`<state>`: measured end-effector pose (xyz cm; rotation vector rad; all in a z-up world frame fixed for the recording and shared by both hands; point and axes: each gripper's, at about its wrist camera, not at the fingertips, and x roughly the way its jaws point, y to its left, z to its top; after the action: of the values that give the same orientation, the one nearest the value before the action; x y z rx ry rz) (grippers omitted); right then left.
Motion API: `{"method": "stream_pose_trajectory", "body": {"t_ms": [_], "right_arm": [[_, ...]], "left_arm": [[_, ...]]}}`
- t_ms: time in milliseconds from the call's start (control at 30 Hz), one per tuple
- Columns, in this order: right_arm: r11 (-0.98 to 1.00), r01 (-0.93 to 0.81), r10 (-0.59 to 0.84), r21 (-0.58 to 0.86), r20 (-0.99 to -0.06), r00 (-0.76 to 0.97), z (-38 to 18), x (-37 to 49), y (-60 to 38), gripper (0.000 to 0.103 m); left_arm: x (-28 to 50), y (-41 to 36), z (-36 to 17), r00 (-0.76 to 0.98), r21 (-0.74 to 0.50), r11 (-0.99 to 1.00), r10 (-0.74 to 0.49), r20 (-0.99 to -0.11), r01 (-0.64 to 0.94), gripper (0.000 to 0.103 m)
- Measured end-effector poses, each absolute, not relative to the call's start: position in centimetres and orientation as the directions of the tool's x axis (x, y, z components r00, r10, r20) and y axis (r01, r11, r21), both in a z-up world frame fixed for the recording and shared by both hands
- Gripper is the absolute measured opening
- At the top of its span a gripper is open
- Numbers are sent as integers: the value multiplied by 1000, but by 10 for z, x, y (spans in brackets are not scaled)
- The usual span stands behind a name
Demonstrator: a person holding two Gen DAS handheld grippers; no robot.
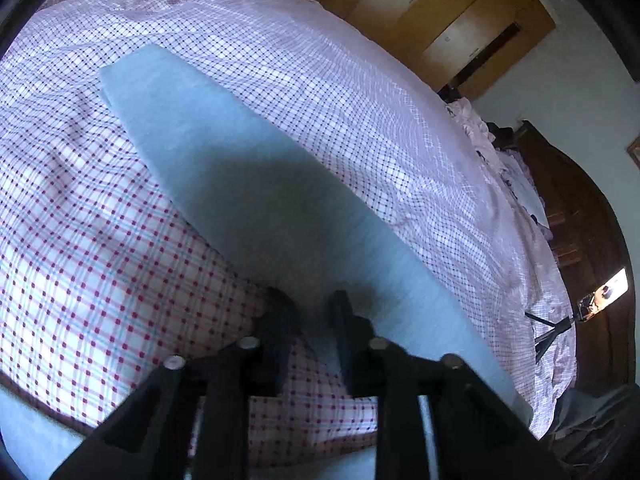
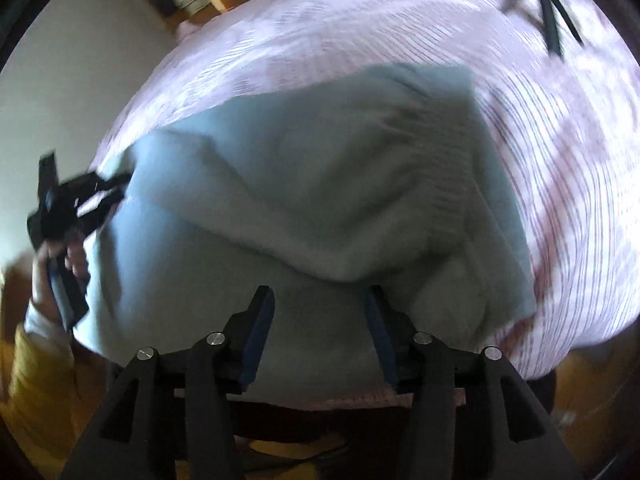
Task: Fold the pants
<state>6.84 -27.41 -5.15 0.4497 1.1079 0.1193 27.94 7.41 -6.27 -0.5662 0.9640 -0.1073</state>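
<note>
Your pale blue, soft fleece-like pants (image 1: 224, 168) lie on the bed, on its pink-and-white checked cotton sheet (image 1: 360, 92). In the left wrist view they run as one long, narrow, flat strip from near your fingers away toward the far side. In the right wrist view the wider bunched end (image 2: 320, 184) sits heaped just ahead of you, with deep rumples and a ribbed band near the right edge. Your left hand-held gripper (image 1: 310, 300) has its jaws apart with a strip of the blue cloth lying between them; from here you cannot tell whether the pads bite on it, so treat it as not yet pinched. Your right hand-held gripper (image 2: 318, 300) is spread wide, its blue-lined pads (image 2: 262, 320) hovering over the heap and holding nothing. Judge the fabric as light, thick and limp: it should drape and sag when lifted, will not hold a crease by itself, and is likely to cling to the sheet more than slide. Take hold at a hem, or at the ribbed band, where doubled cloth gives the pads more to pinch, and catch both layers so the lower one does not trail. No brand, label or writing can be read on the pants or the bedding; the right view is motion-blurred.
</note>
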Motion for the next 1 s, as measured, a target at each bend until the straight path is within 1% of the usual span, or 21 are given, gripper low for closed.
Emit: {"method": "stream_pose_trajectory", "body": {"t_ms": [33, 167, 233, 433, 567, 667, 700, 733, 800, 900, 1000], "right_arm": [[889, 147, 327, 433, -827, 457, -52, 65, -277, 41], [842, 198, 362, 502, -797, 483, -49, 58, -286, 41], [828, 209, 370, 520, -787, 493, -49, 61, -287, 44], [765, 250, 401, 594, -742, 537, -56, 65, -299, 47], [737, 273, 371, 619, -707, 602, -52, 75, -313, 47], [689, 293, 393, 663, -681, 618, -55, 83, -321, 45], [673, 302, 401, 675, -677, 617, -56, 84, -324, 34], [673, 308, 397, 673, -680, 616, -55, 83, -327, 21], [690, 301, 387, 658, -687, 615, -50, 83, -332, 10], [712, 250, 386, 657, -662, 642, -33, 77, -337, 3], [764, 216, 343, 608, -665, 663, -10, 75, -342, 1]], "left_arm": [[277, 75, -63, 578, -510, 846, -339, -742, -158, 10], [269, 77, -57, 573, -508, 849, -347, -742, -144, 6], [262, 78, -48, 581, -495, 861, -344, -738, -120, 4], [221, 75, -8, 636, -432, 901, -315, -704, -31, 4], [193, 72, 11, 650, -374, 928, -284, -705, 0, 4], [174, 68, 20, 654, -344, 939, -268, -708, 12, 4], [168, 67, 23, 656, -348, 937, -273, -703, 18, 4], [163, 66, 25, 658, -350, 936, -278, -700, 24, 4], [150, 65, 30, 662, -349, 936, -284, -693, 36, 4], [135, 63, 36, 665, -341, 939, -283, -691, 45, 4], [118, 64, 42, 662, -345, 938, -287, -693, 45, 4]]}}
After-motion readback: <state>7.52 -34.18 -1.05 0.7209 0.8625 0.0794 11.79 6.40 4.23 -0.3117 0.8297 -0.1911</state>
